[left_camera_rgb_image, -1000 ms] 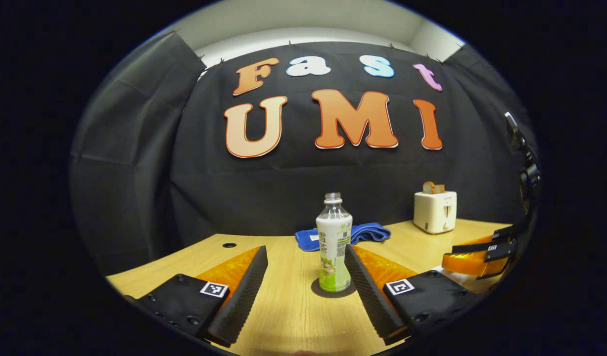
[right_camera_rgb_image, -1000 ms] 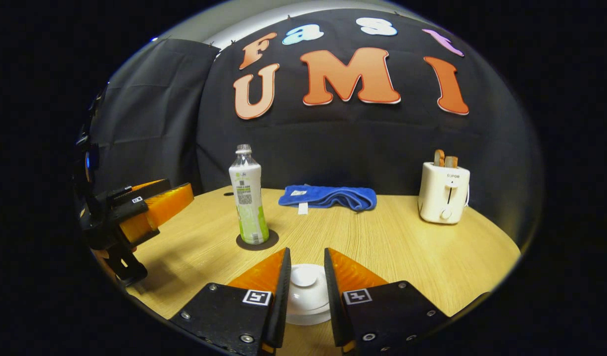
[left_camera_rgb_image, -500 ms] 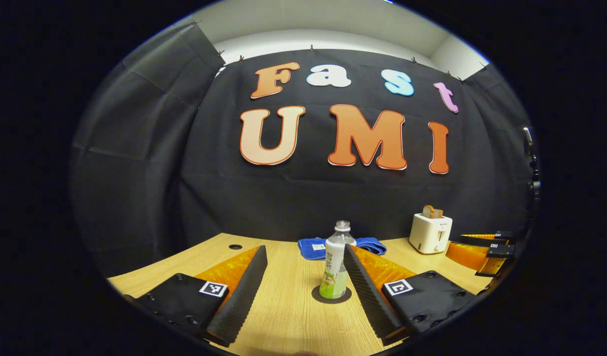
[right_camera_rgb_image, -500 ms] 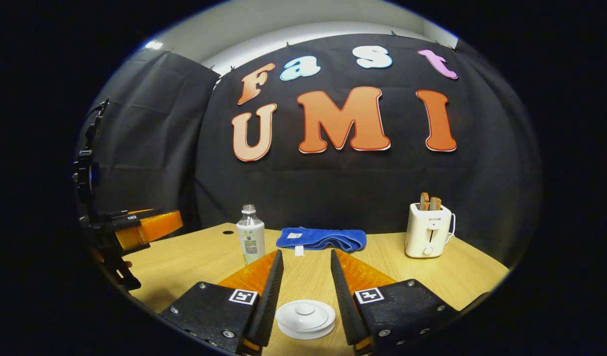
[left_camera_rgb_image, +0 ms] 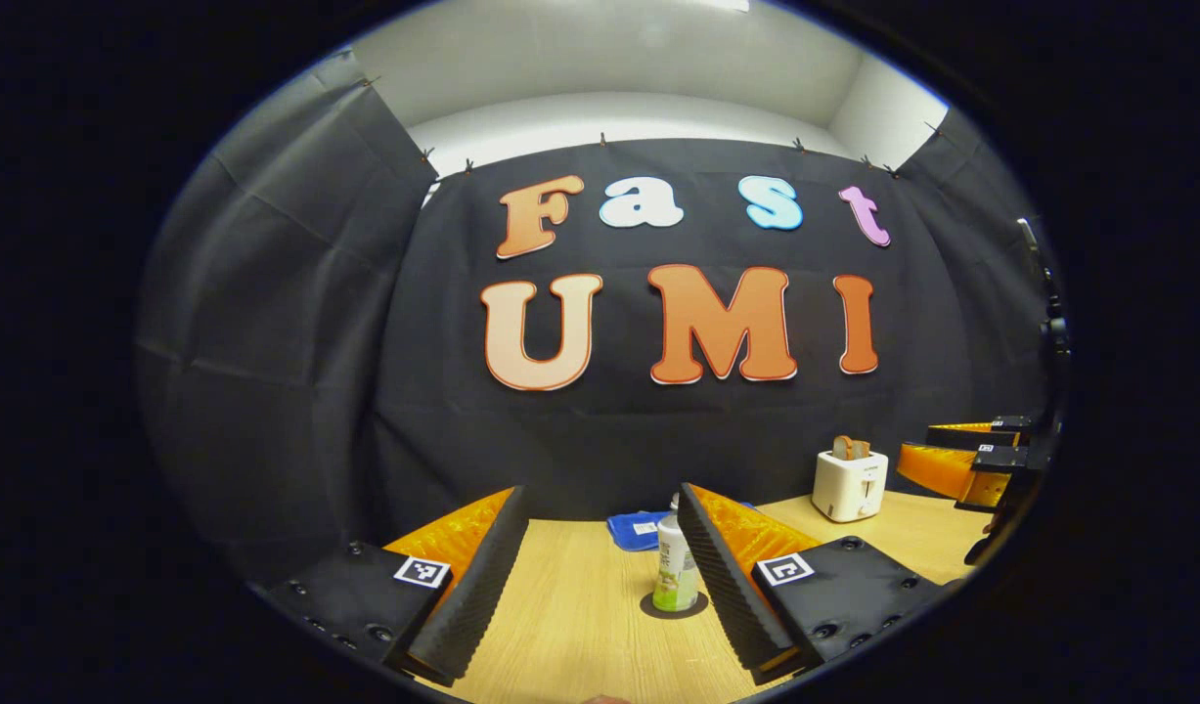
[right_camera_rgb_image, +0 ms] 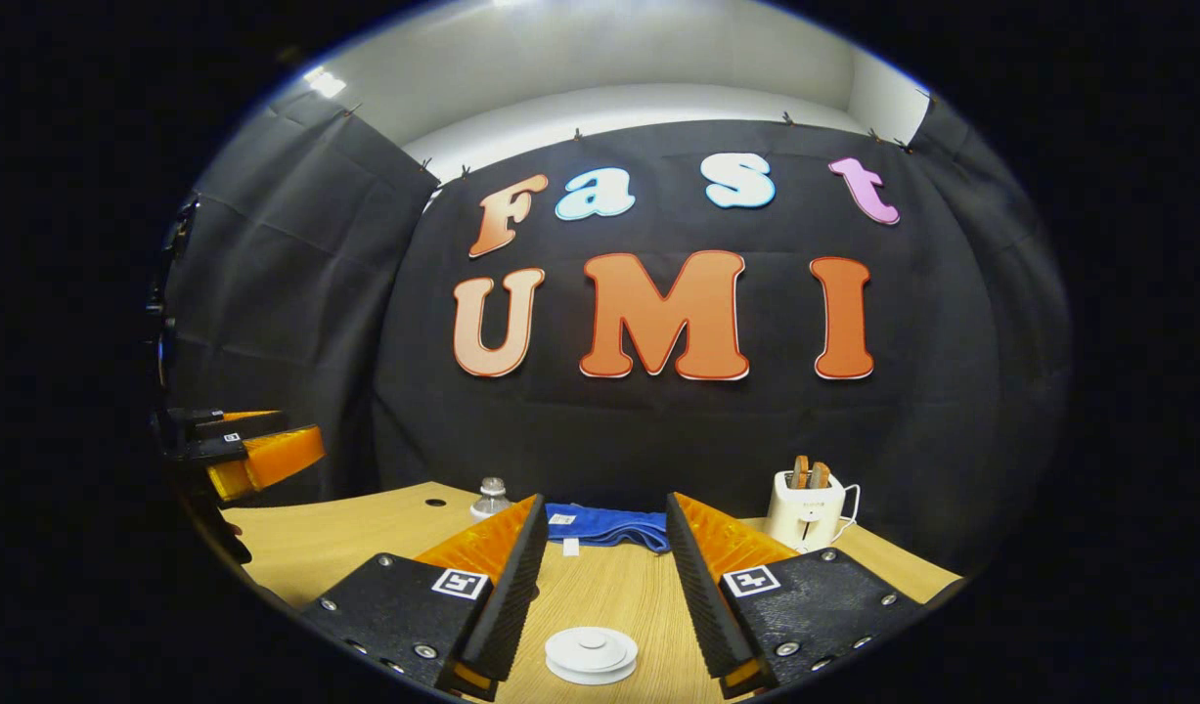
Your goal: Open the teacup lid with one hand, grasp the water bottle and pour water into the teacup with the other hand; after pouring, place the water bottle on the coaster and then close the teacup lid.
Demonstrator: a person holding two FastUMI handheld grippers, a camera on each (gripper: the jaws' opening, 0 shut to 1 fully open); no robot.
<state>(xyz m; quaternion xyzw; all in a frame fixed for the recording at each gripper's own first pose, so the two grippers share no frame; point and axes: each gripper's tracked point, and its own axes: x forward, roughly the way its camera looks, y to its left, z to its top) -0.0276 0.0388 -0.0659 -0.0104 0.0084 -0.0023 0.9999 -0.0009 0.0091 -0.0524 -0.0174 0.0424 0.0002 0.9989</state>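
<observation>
Two claws are held above the bench [right_camera_rgb_image: 365,533], and both are released, each with a wide gap between its fingers and nothing clasped. In the right gripper view the white teacup lid [right_camera_rgb_image: 591,653] is seen lying flat over the cup, straight ahead of and below the right claw [right_camera_rgb_image: 601,587], centred in the gap between the two fingers but not touched by either. The knob at its middle points upward, so a descent along the claw's own line would be called for if the lid had to be gripped again. In the left gripper view the water bottle [left_camera_rgb_image: 672,567] is seen upright on the dark round coaster [left_camera_rgb_image: 674,604], its long axis vertical, ahead of the left claw [left_camera_rgb_image: 602,587] and offset toward the right-hand finger, which hides part of its side. The bottle is nearer the left claw, the lid nearer the right. Judged from how things lie, the bottle is set down and the lid is on, so little of the task appears to be left. A blue cloth [right_camera_rgb_image: 609,526] and a white toaster [right_camera_rgb_image: 805,508] are seen well behind, by the wall.
</observation>
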